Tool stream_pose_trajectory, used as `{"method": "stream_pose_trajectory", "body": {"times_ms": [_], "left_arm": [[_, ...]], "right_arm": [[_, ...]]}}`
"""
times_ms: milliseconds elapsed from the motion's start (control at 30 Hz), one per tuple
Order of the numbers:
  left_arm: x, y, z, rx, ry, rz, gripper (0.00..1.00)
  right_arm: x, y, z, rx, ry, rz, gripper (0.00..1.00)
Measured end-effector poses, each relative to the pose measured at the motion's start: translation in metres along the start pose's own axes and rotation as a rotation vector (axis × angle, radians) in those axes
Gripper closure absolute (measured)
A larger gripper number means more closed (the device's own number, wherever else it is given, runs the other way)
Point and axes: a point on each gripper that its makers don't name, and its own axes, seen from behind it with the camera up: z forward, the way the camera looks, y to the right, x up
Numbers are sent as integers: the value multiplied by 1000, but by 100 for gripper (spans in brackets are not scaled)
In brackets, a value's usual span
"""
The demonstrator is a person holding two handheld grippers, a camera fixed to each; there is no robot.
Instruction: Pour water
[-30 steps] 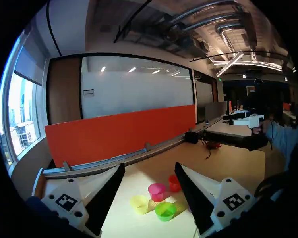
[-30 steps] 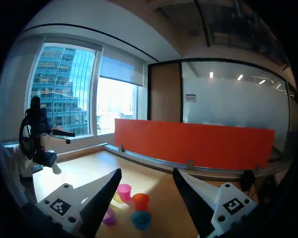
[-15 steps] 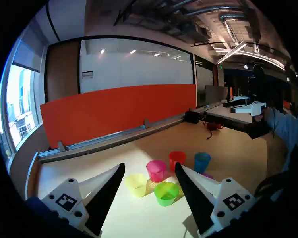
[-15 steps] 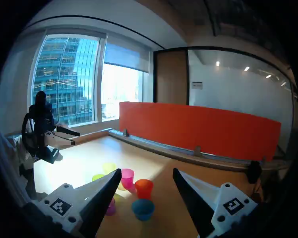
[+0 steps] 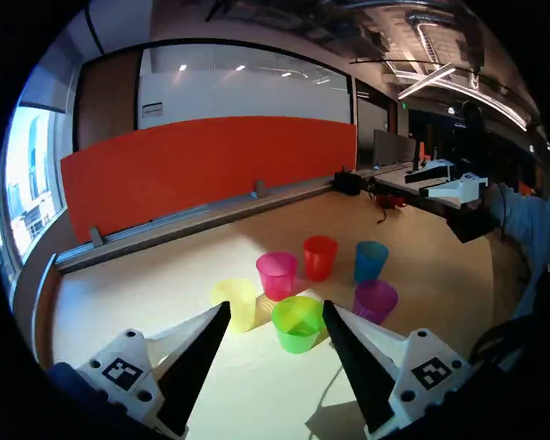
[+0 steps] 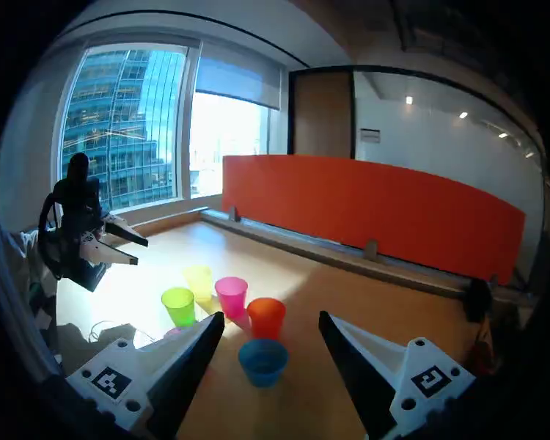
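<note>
Six cups stand clustered mid-desk, one of each colour: yellow (image 5: 236, 297), pink (image 5: 276, 273), orange (image 5: 320, 257), blue (image 5: 369, 260), purple (image 5: 375, 299), green (image 5: 298, 323). My left gripper (image 5: 275, 304) and right gripper (image 6: 270, 315) face them, both spread wide, empty. Bare desk (image 5: 165, 271) surrounds them; an orange partition (image 5: 202, 165) lines the far edge.

We log a yellow cup (image 5: 240, 301), pink cup (image 5: 276, 273), orange-red cup (image 5: 320, 257), blue cup (image 5: 369, 260), purple cup (image 5: 374, 299) and green cup (image 5: 298, 324); partition (image 5: 202, 161) orange, table (image 5: 436, 293) pale wood; left gripper (image 5: 275, 303) white, inner finger faces black, tags black-and-white squares
</note>
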Motion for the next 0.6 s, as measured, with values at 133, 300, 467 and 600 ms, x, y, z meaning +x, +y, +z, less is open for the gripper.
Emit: {"method": "stream_pose_trajectory", "body": {"times_ms": [133, 300, 467, 600], "left_arm": [[-17, 5, 8, -18, -36, 3, 7], [-35, 10, 19, -34, -83, 9, 7], [-49, 10, 28, -37, -116, 10, 7], [-59, 11, 34, -47, -141, 8, 7]], "right_arm": [[-18, -3, 6, 14, -34, -3, 0], [-39, -7, 15, 33, -68, -10, 0], [-62, -7, 23, 44, -108, -20, 0], [-80, -7, 29, 50, -140, -30, 0]]}}
